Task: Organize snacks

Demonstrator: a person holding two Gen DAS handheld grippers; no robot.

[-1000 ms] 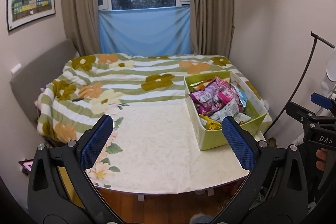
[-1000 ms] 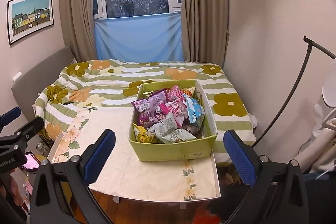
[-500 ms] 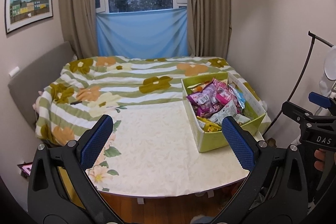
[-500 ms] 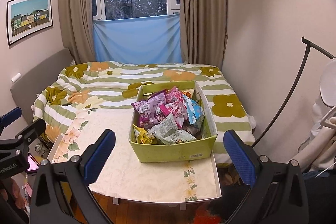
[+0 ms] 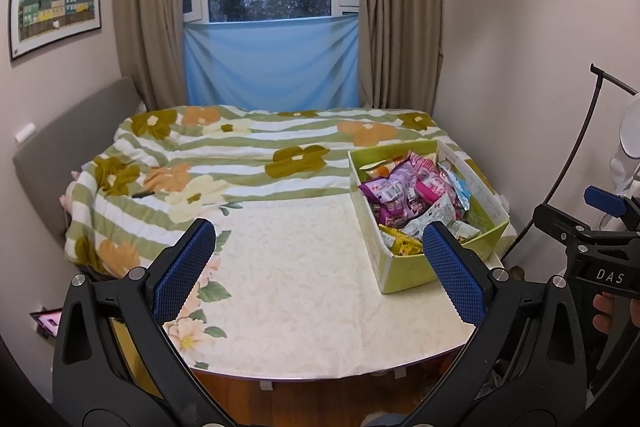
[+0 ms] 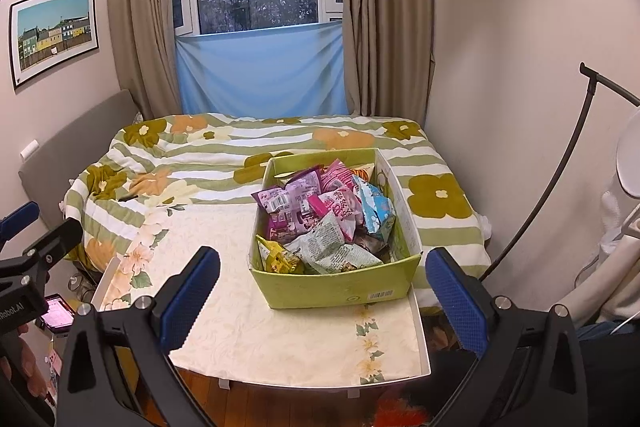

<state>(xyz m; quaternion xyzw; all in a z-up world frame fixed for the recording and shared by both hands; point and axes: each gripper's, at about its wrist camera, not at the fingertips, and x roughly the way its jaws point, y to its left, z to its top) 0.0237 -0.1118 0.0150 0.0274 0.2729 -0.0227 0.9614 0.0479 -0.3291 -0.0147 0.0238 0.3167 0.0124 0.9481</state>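
A green cardboard box [image 6: 336, 289] stands on the right part of a table [image 6: 280, 339] with a cream floral cloth. It is full of snack packets [image 6: 324, 215]: purple, pink, light blue, white and yellow ones. The box also shows in the left wrist view [image 5: 404, 273], with the packets [image 5: 408, 195] in it. My left gripper [image 5: 318, 269] is open and empty above the table's near edge, left of the box. My right gripper [image 6: 322, 295] is open and empty, in front of the box and short of it.
A bed with a green striped flowered quilt [image 5: 248, 155] lies behind the table. A window with a blue cloth [image 5: 272, 63] and curtains is at the back. A black lamp stand [image 6: 560, 163] leans at the right wall. A phone [image 6: 58, 315] lies low at the left.
Both views have shifted slightly, with the box and table sitting a little lower in the frames. Both grippers stay open and empty.
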